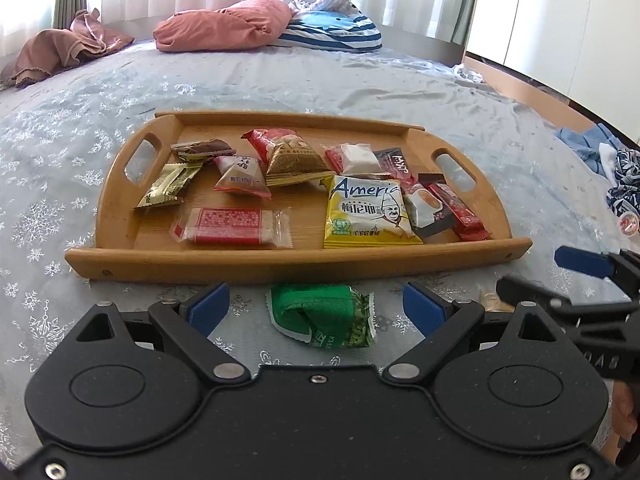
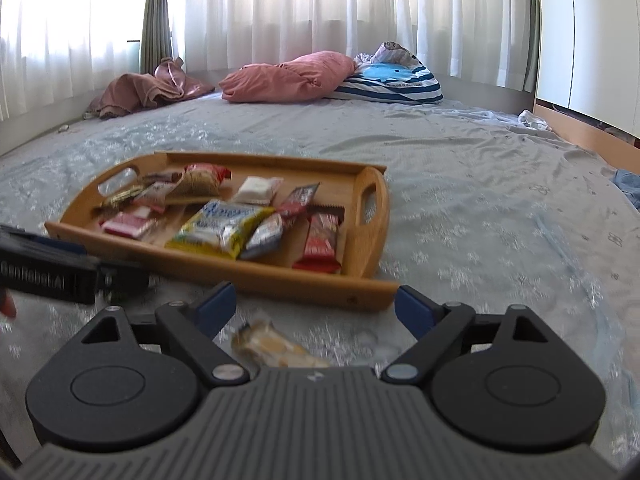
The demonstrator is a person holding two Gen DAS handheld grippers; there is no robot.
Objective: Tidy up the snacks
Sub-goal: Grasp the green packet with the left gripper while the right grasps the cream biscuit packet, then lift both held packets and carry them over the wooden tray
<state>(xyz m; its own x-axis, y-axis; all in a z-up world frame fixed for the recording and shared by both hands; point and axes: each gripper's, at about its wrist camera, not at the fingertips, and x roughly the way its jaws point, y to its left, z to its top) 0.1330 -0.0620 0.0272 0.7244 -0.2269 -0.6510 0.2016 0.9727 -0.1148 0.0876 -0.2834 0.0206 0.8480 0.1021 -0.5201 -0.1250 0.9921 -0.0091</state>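
A wooden tray (image 1: 280,266) rests on the bed and holds several snack packets, among them a yellow packet (image 1: 368,216) and a red-and-white bar (image 1: 232,226). On the sheet in front of the tray lies a green packet (image 1: 324,318), between the fingers of my open left gripper (image 1: 316,300); its pads do not touch it. In the right wrist view, my right gripper (image 2: 315,302) stands open over a tan packet (image 2: 272,346) lying loose before the tray (image 2: 312,286). That packet is partly hidden by the gripper body.
The bed has a pale blue snowflake sheet (image 1: 360,88). At the far end lie a pink pillow (image 1: 224,24), a striped pillow (image 1: 332,28) and a brown cloth (image 1: 60,48). Crumpled clothes (image 1: 612,164) sit at the right edge. The right gripper's fingers (image 1: 584,264) show beside the left one.
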